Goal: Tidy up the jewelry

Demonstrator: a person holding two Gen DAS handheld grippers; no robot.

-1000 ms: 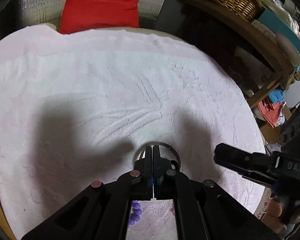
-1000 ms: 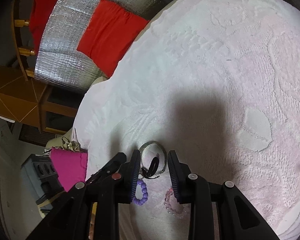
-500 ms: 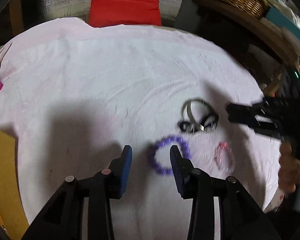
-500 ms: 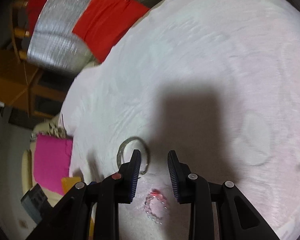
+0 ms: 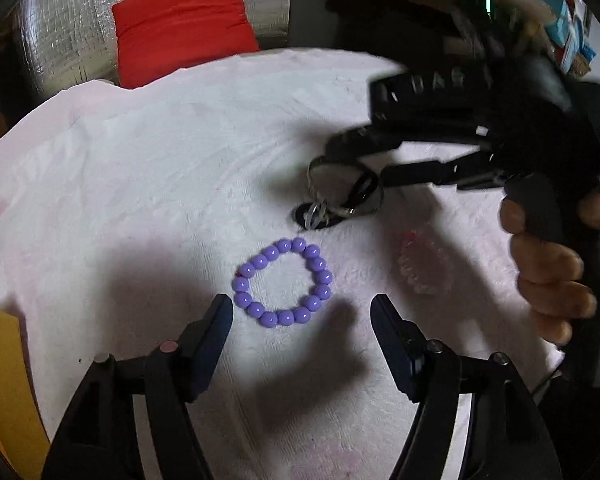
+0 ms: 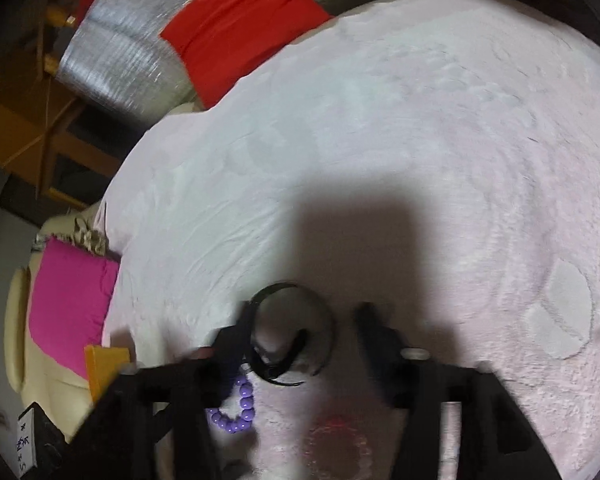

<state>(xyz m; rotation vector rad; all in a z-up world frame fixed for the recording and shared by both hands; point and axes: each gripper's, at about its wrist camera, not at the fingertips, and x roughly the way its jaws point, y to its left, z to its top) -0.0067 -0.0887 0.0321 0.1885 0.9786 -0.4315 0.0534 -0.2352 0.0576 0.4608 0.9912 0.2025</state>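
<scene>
A purple bead bracelet (image 5: 284,284) lies on the pale pink towel (image 5: 140,184), just ahead of my open, empty left gripper (image 5: 300,312). Beyond it lie a silver bangle (image 5: 342,184) and a black band (image 5: 320,216), tangled together. A clear pink bead bracelet (image 5: 422,268) lies to the right. My right gripper (image 6: 306,320) is open over the silver bangle (image 6: 320,312) and black band (image 6: 280,364), its fingers on either side. It also shows in the left wrist view (image 5: 360,160). The purple bracelet (image 6: 236,412) and pink bracelet (image 6: 336,436) lie under its body.
A red cushion (image 5: 180,28) and silver foil cover (image 5: 60,40) stand behind the towel. A magenta cloth (image 6: 68,308) and an orange box (image 6: 104,368) lie off the towel's left edge. Cluttered shelves (image 5: 560,8) are at the far right.
My left gripper opened, let go of the jewellery and drew back; the purple bracelet now lies before it. My right gripper moved in over the bangle and opened wider.
</scene>
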